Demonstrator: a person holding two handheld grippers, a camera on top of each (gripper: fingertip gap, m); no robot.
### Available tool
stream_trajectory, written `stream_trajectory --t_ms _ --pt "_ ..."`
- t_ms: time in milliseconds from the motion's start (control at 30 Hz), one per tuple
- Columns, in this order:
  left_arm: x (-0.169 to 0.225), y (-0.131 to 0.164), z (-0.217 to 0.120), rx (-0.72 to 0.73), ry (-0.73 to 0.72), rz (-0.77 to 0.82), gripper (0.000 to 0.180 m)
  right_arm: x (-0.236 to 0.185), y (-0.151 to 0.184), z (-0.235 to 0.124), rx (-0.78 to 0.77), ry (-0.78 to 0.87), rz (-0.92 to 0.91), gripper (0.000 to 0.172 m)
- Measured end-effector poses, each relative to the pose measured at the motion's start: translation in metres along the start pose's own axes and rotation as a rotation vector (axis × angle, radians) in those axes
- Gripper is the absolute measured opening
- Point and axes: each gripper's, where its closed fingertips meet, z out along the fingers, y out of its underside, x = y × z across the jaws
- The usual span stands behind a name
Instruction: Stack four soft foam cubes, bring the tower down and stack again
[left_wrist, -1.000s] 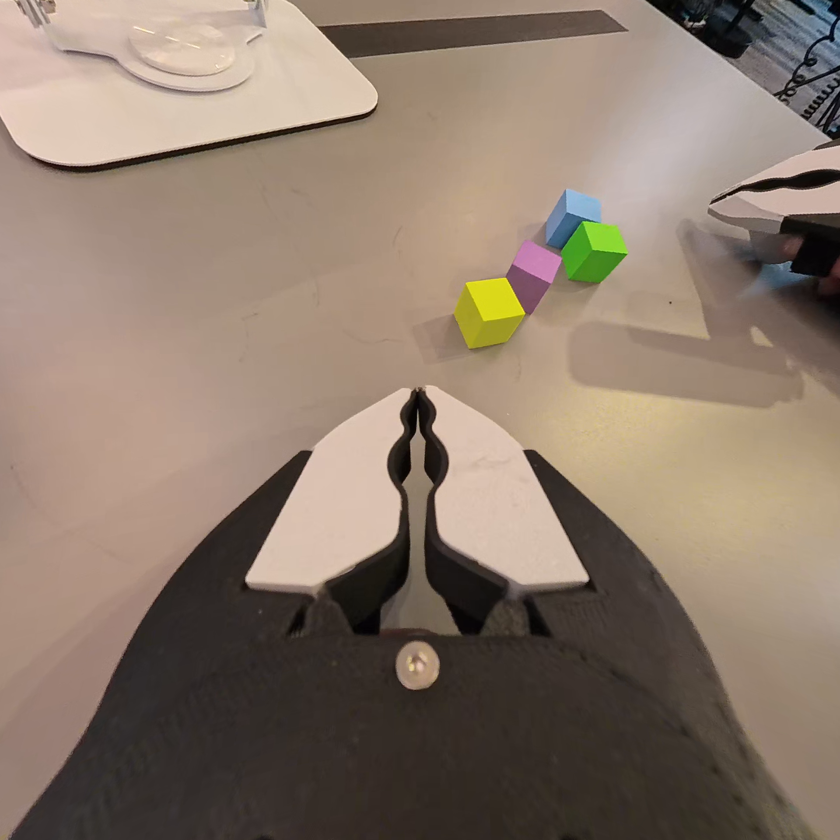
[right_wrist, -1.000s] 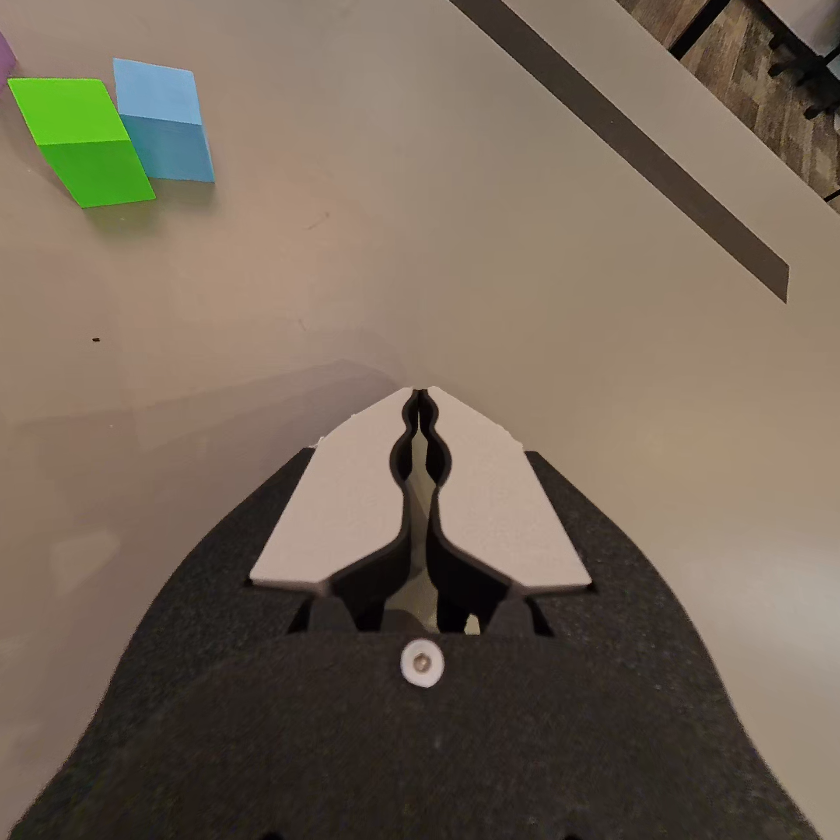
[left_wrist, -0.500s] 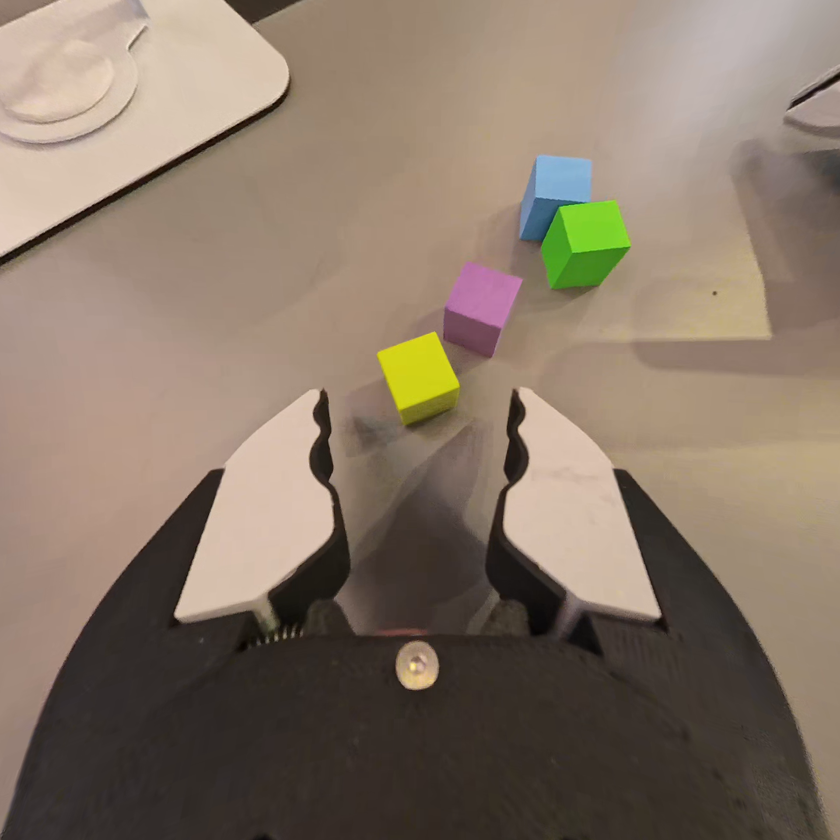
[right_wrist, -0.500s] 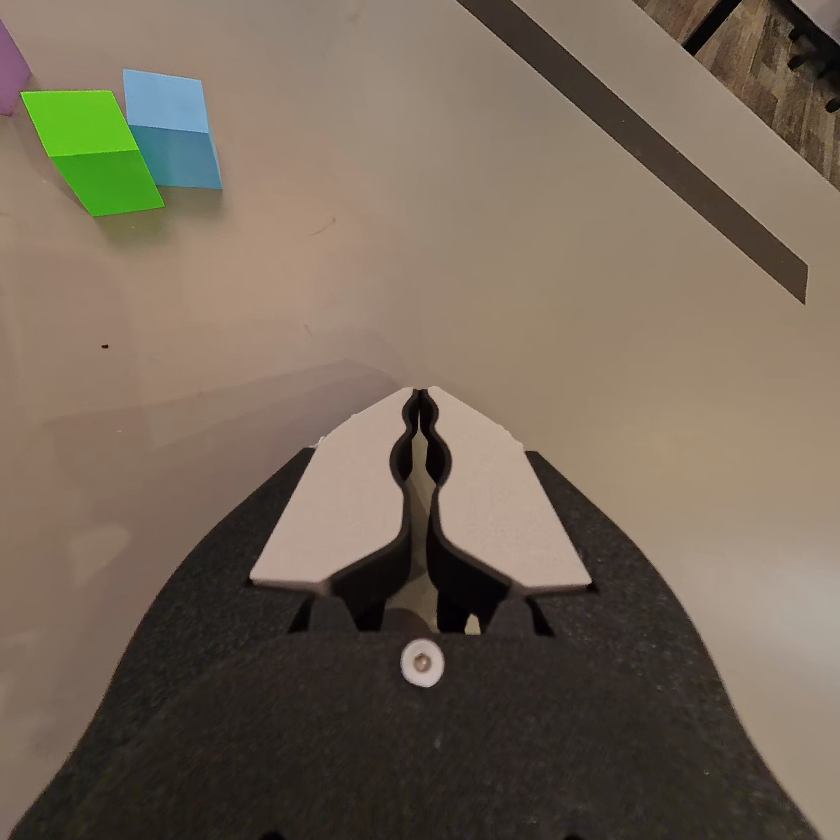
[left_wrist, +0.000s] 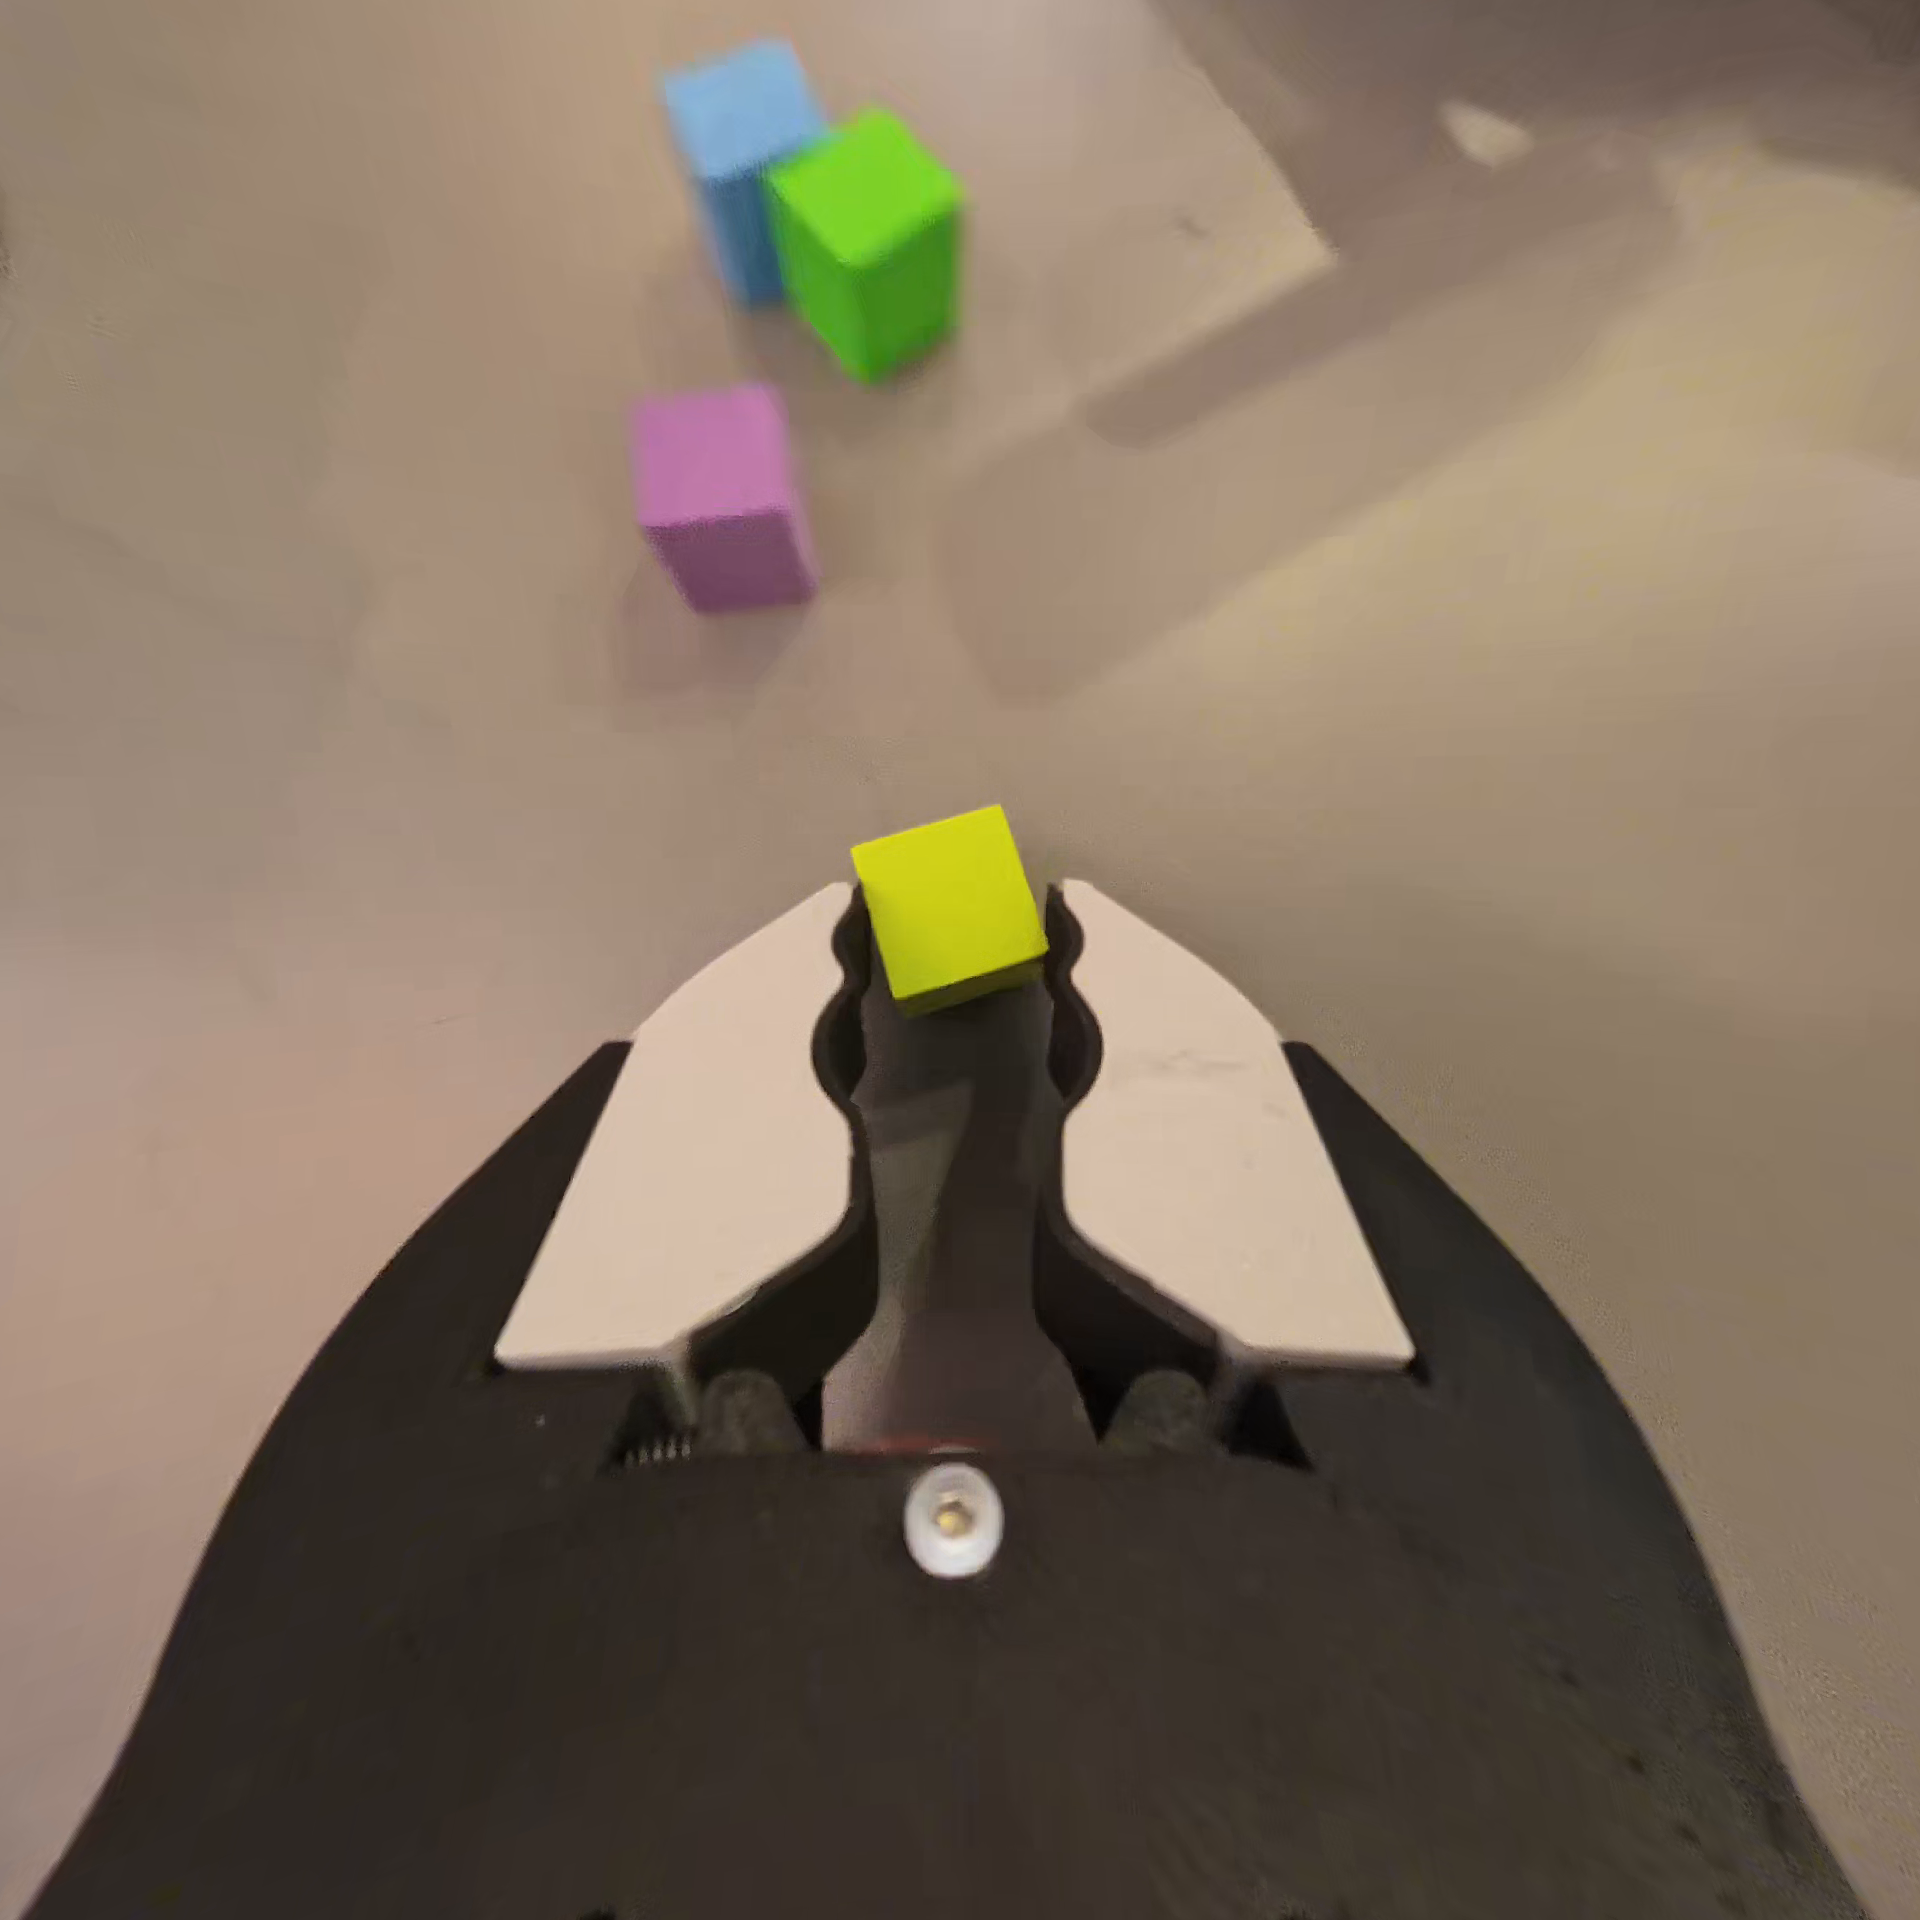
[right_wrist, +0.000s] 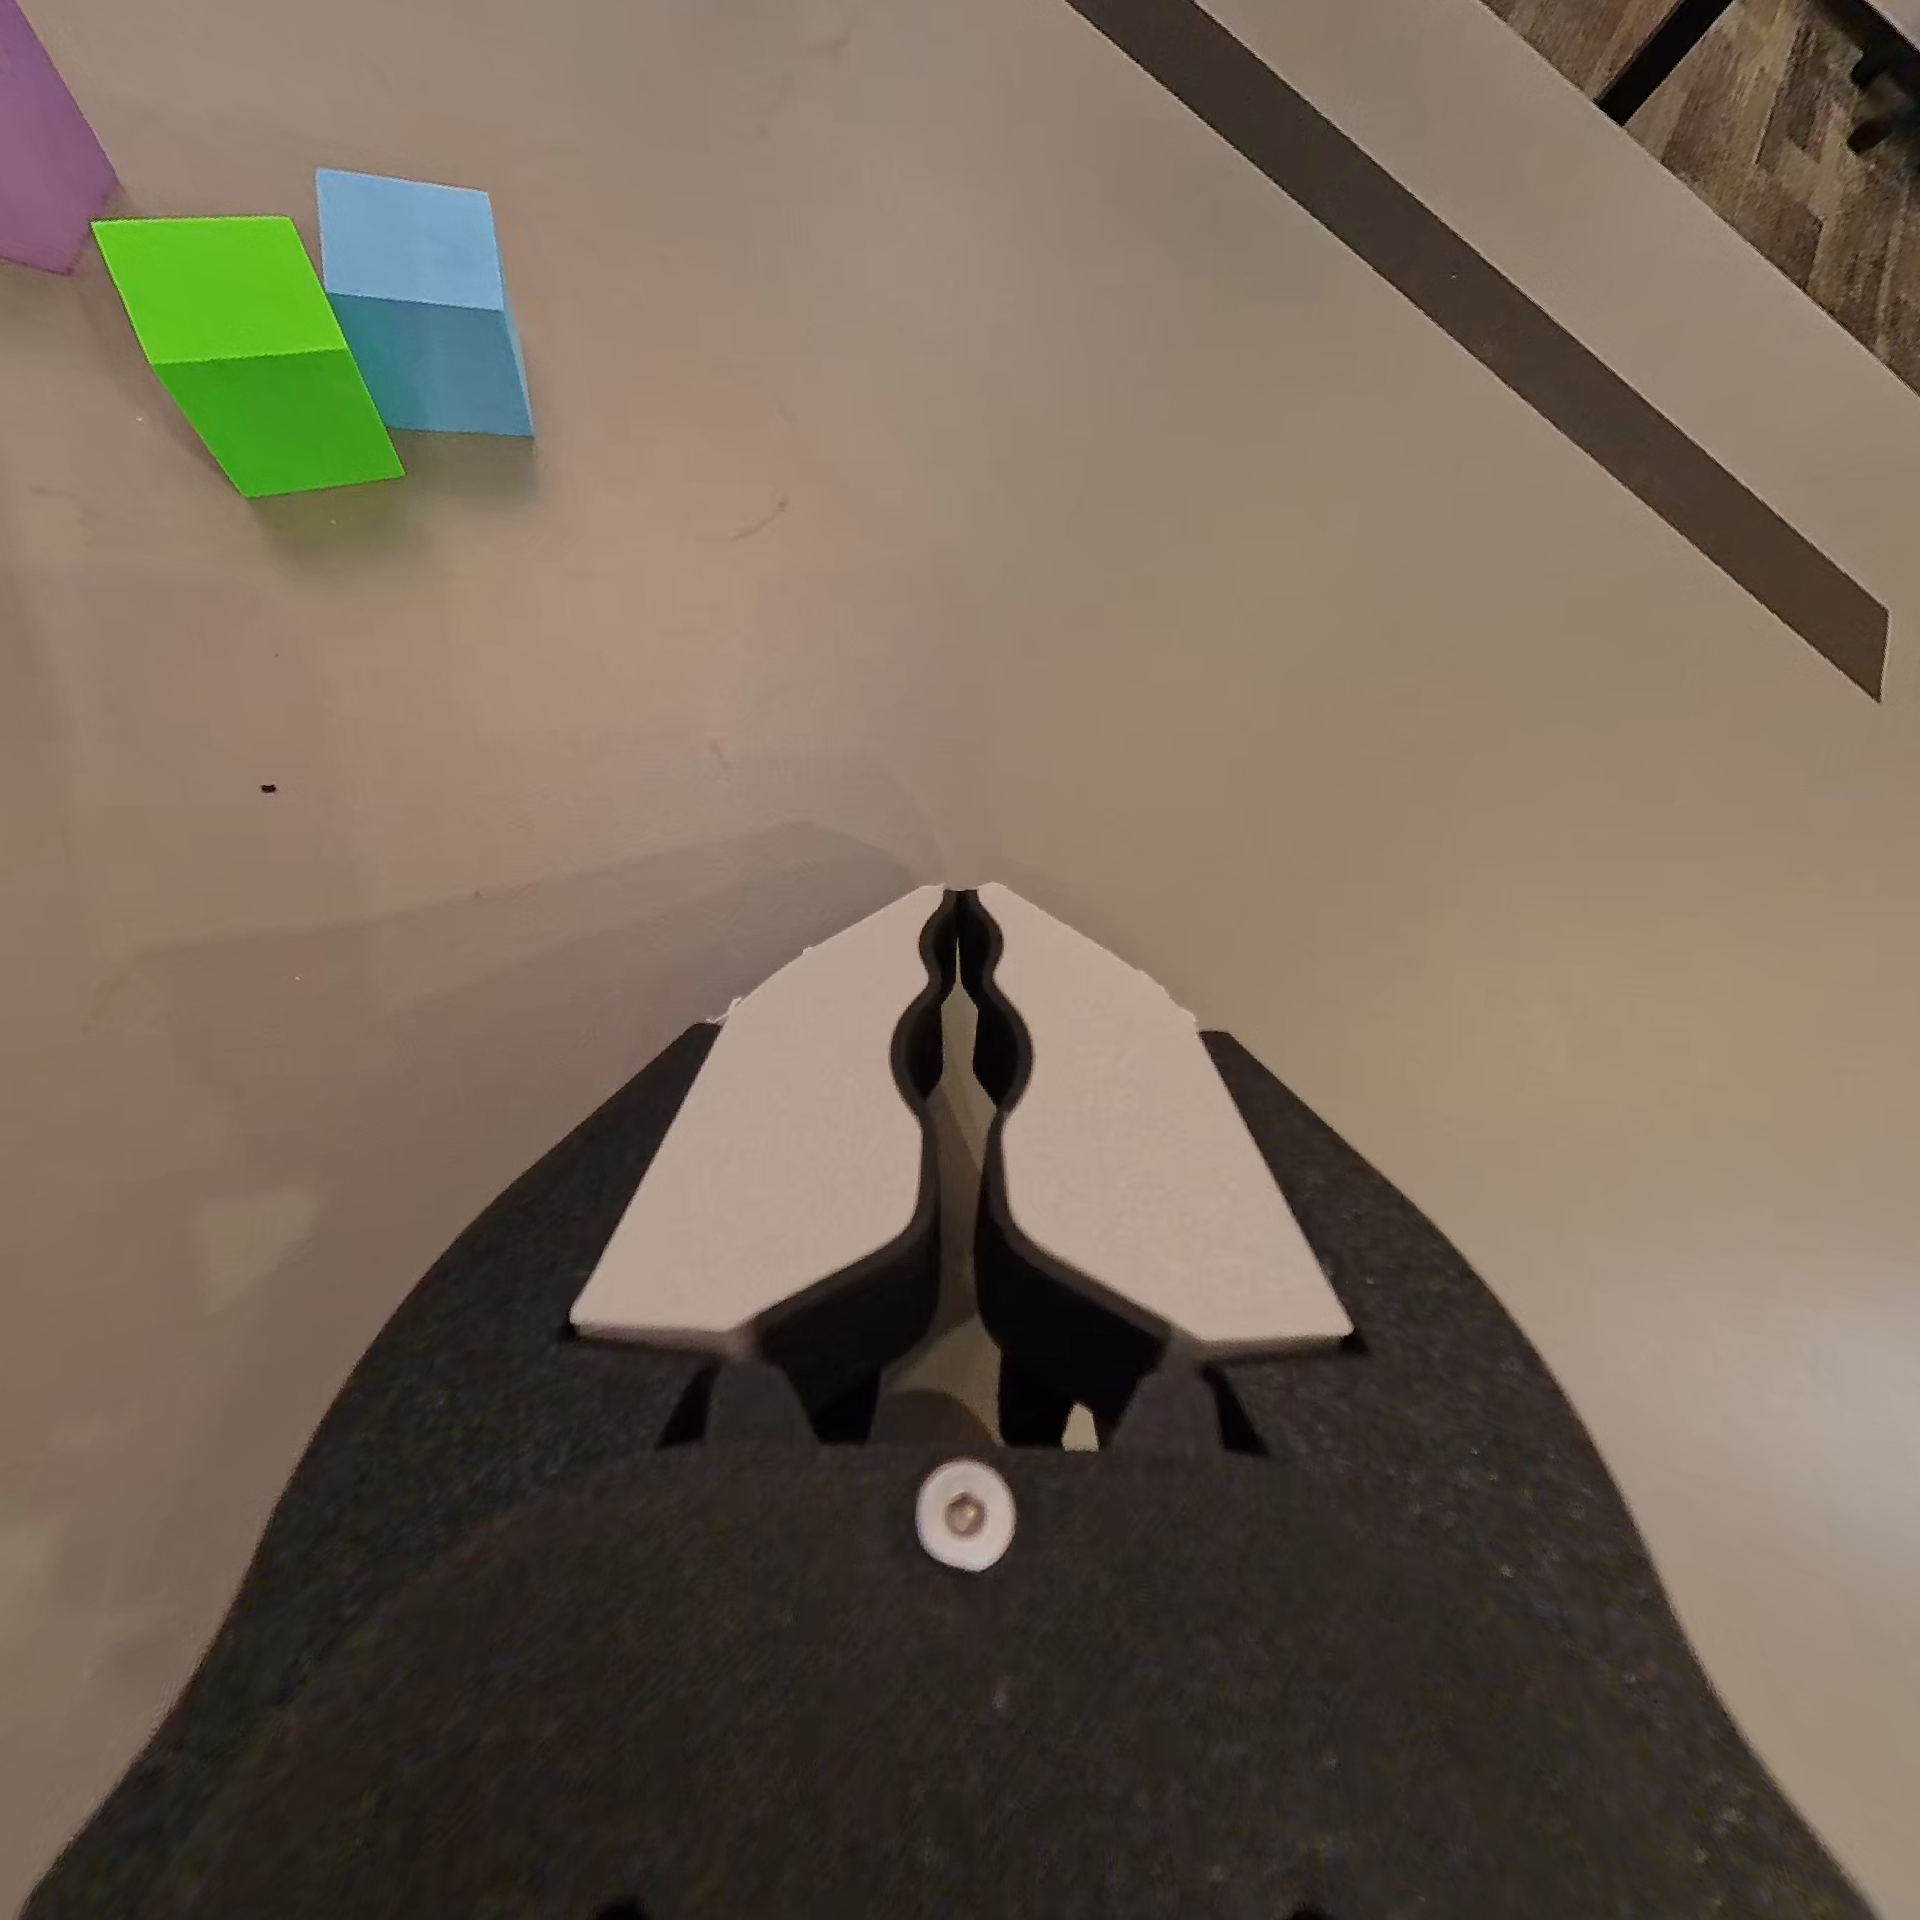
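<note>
One yellow cube (left_wrist: 951, 909) now sits gripped between left jaws.

I saw a grey table (right_wrist: 1143, 520) w/ a dark strip (right_wrist: 1507, 343) across it, plus wood-look floor (right_wrist: 1787, 135) beyond its edge.

Each camera sits just behind its own claw, looking forward and steeply down at the desk (right_wrist: 1143, 520) from close range. The left view faces the purple cube (left_wrist: 722, 497), green cube (left_wrist: 868, 239) and blue cube (left_wrist: 740, 166) ahead; the right view catches those same three at its upper-left edge.
</note>
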Motion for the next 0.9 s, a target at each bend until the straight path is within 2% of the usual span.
stream_trajectory --t_ms 67,233,300,433,533,633,733,900 --pt "0.014 0.004 -0.013 0.031 0.089 0.096 0.031 0.0 0.0 0.0 0.0 -0.003 0.001 0.0" --pt "0.026 0.017 -0.025 0.015 0.242 0.144 0.031 0.0 0.0 0.0 0.002 0.006 -0.008 0.0" --pt "0.026 0.025 -0.017 -0.017 0.229 0.183 0.044 0.0 -0.001 0.0 0.004 0.016 -0.017 0.0" --pt "0.025 0.021 -0.019 0.029 0.23 0.159 0.068 -0.001 -0.003 -0.001 0.018 0.025 -0.037 0.006" --pt "0.021 0.02 -0.028 0.091 0.234 0.116 0.072 -0.007 -0.008 -0.002 0.046 -0.007 -0.036 0.016" --pt "0.01 0.02 -0.039 0.15 0.217 0.062 0.071 -0.022 -0.029 -0.01 0.167 -0.101 -0.011 0.024" --pt "0.004 0.016 -0.048 0.212 0.24 0.014 0.07 -0.057 -0.06 -0.025 0.305 -0.308 -0.042 0.025" --pt "0.003 0.017 -0.048 0.208 0.253 -0.006 0.068 -0.111 -0.088 -0.02 0.207 -0.497 -0.384 0.044"
